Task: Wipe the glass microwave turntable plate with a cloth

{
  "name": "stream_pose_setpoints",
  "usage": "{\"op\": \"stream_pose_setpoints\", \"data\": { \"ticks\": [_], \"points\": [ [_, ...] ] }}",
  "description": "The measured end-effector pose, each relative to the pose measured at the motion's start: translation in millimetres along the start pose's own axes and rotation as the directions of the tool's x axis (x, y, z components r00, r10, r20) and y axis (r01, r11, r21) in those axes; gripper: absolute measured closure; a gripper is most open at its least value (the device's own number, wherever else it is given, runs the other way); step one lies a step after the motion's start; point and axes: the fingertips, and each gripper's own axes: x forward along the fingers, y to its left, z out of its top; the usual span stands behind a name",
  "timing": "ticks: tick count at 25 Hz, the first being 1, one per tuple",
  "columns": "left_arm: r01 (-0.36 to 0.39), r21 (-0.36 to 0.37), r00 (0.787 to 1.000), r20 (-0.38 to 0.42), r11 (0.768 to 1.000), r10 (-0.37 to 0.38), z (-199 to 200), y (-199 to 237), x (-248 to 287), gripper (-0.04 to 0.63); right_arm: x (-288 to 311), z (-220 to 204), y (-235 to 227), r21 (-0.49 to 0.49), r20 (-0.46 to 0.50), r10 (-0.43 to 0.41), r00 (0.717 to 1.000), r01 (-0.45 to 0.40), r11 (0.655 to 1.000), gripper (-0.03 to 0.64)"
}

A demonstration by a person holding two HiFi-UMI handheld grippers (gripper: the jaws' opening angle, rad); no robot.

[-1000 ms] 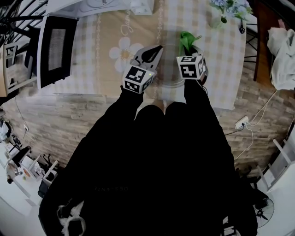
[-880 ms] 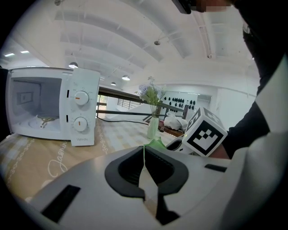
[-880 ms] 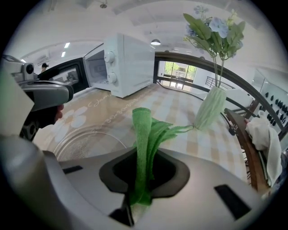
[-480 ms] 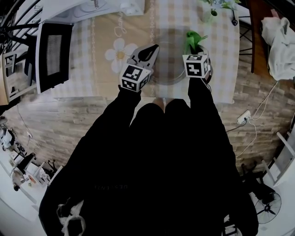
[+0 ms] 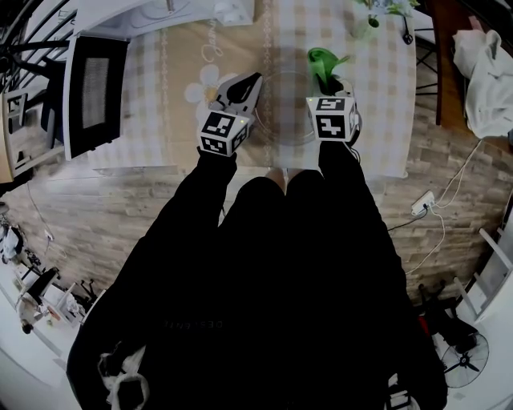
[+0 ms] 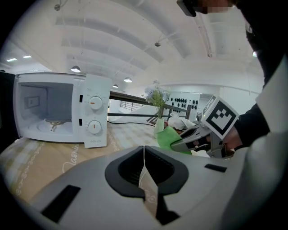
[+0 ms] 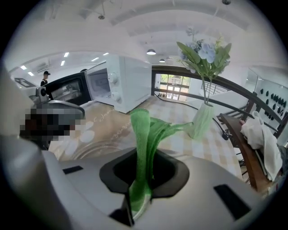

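Note:
The glass turntable plate point(image 5: 282, 120) lies flat on the checked tablecloth between my two grippers; its rim also shows in the right gripper view point(image 7: 92, 152). My right gripper point(image 5: 327, 85) is shut on a green cloth point(image 5: 321, 64), which sticks up out of the jaws point(image 7: 143, 148) over the plate's right edge. My left gripper point(image 5: 253, 80) hovers at the plate's left edge with its jaws closed together point(image 6: 144, 150) and nothing visible between them. From the left gripper view the green cloth point(image 6: 167, 137) appears at the right.
A white microwave point(image 5: 94, 86) stands at the table's left with its door open and its cavity empty point(image 6: 45, 110). A vase of flowers point(image 5: 367, 22) stands at the far right of the table. A chair with white fabric point(image 5: 483, 76) is to the right. The table edge point(image 5: 264, 166) is close to my body.
Both grippers have shifted slightly left across the table. The green cloth stays clamped in the right gripper and now sits nearer the plate's far right edge.

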Motion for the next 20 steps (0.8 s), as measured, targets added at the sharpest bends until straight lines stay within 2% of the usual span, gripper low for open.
{"op": "stream_pose_setpoints", "data": {
  "ticks": [8,20],
  "points": [
    [-0.044,-0.015,0.999,0.017,0.999,0.045,-8.3,19.5,-23.5,0.573,-1.4,25.7,69.2,0.005,0.039,0.118,0.992,-0.118,0.993,0.551],
    [-0.12,-0.058,0.993,0.008,0.991,0.121,-29.5,54.4,-64.4,0.572,23.5,27.8,170.0,-0.034,-0.005,0.276,0.961,-0.276,0.961,0.551]
  ]
}}
